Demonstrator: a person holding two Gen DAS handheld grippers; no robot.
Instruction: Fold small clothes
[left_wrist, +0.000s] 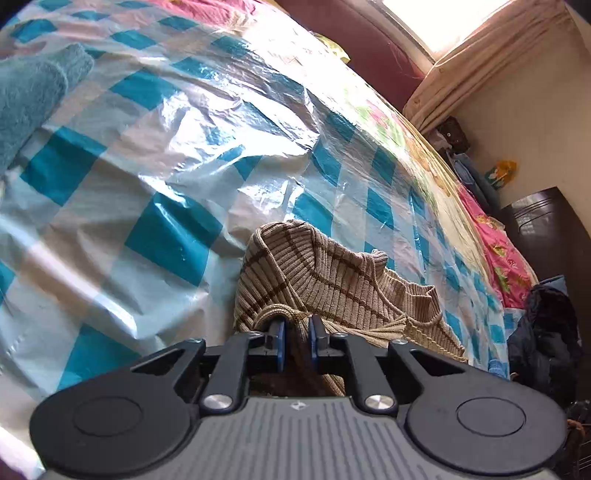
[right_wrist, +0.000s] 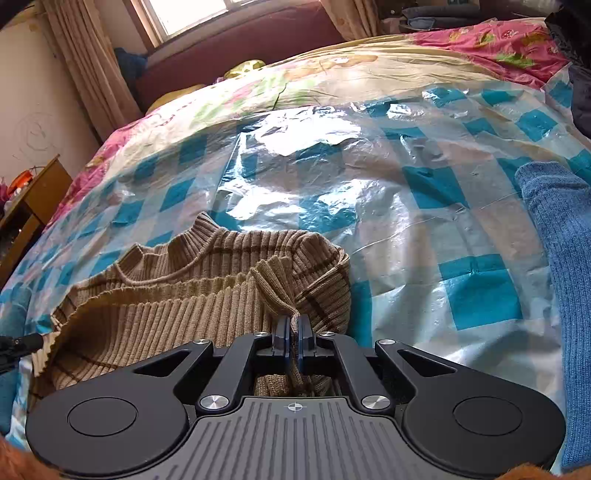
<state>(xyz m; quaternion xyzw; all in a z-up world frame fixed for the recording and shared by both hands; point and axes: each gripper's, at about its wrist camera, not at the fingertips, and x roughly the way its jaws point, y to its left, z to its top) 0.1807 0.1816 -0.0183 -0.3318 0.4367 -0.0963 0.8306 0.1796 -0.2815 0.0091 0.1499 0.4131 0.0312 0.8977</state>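
Note:
A small tan ribbed sweater with dark brown stripes (left_wrist: 325, 280) lies bunched on a blue-and-white checked plastic sheet (left_wrist: 155, 166) that covers the bed. My left gripper (left_wrist: 295, 326) is shut on a fold of the sweater's edge. In the right wrist view the same sweater (right_wrist: 177, 295) lies partly folded over, collar towards the far side. My right gripper (right_wrist: 294, 328) is shut on its ribbed hem, which runs back between the jaws. The other gripper's tip (right_wrist: 18, 345) shows at the left edge.
A blue knit garment (right_wrist: 561, 258) lies at the right of the sheet and also shows in the left wrist view (left_wrist: 33, 96). A floral quilt (right_wrist: 332, 74), a maroon headboard (right_wrist: 240, 48) and a window lie beyond. A wooden cabinet (right_wrist: 33, 206) stands left of the bed. Dark clothes (left_wrist: 546, 332) hang off the bed edge.

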